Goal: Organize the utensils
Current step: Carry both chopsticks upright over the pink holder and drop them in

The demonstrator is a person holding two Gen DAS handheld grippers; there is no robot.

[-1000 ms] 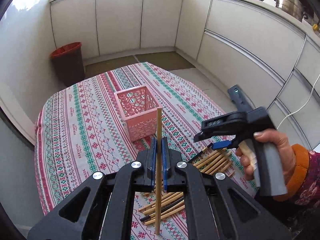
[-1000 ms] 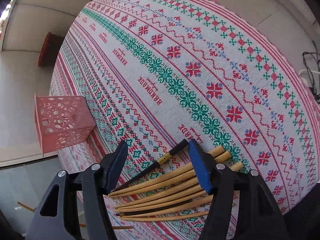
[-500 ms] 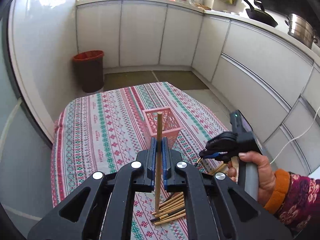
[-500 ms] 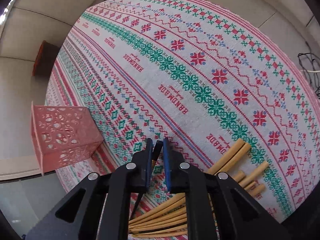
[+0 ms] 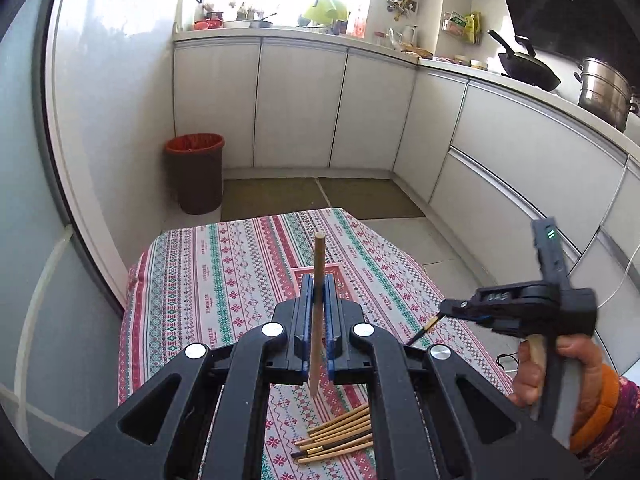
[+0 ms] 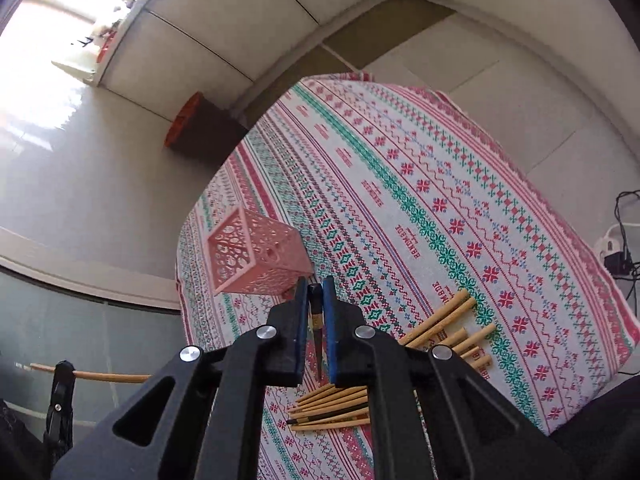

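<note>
Tablecloth [image 6: 460, 208]: woven cloth, matt, patterned.
Chopsticks [image 6: 440, 320]: pale wood-like, smooth.
Basket [image 6: 256, 256]: pink perforated plastic.
Tongs [image 5: 319, 312]: matt black plastic, blue pads.
Cabinets [image 5: 296, 104]: glossy white.

Your left gripper [image 5: 316, 300] covered most of the pink basket [image 5: 320, 274]; only a sliver of its rim showed above the pads. Your right gripper [image 6: 316, 312] hid the middle of the chopstick pile [image 6: 440, 328] beside that basket. The countertop items [image 5: 320, 16] behind the basket were too small to identify.
</note>
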